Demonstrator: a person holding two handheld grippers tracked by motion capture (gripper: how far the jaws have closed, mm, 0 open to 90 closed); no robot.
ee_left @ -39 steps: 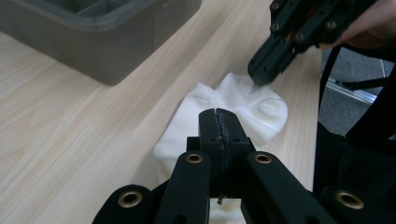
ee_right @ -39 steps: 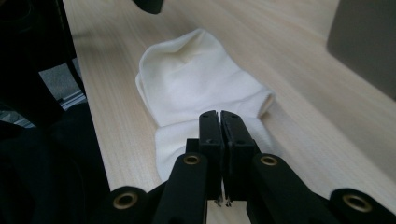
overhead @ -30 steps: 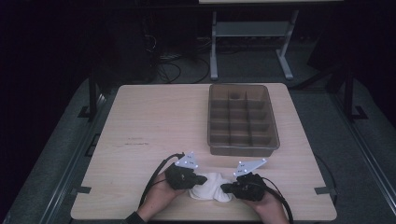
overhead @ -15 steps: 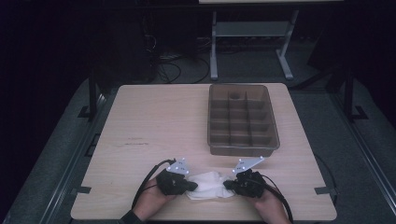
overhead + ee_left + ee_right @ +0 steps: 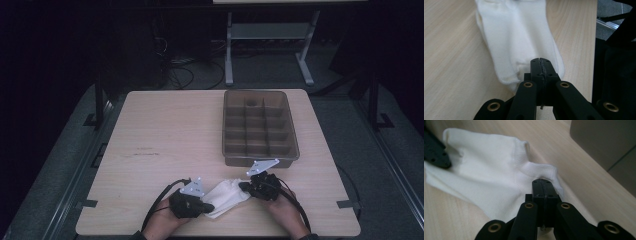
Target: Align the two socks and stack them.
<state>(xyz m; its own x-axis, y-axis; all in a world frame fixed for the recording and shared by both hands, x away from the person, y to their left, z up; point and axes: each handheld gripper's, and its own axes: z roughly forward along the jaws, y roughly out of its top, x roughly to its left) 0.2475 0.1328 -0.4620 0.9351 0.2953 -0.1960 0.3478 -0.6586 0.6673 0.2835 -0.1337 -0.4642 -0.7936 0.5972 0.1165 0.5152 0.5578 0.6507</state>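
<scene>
The left gripper (image 5: 206, 206) is clamped shut on one end of a white sock (image 5: 227, 196) lying at the near edge of the table (image 5: 170, 135) — the right gripper (image 5: 245, 186) pinches the other end, just in front of the brown divided tray (image 5: 260, 127).
</scene>
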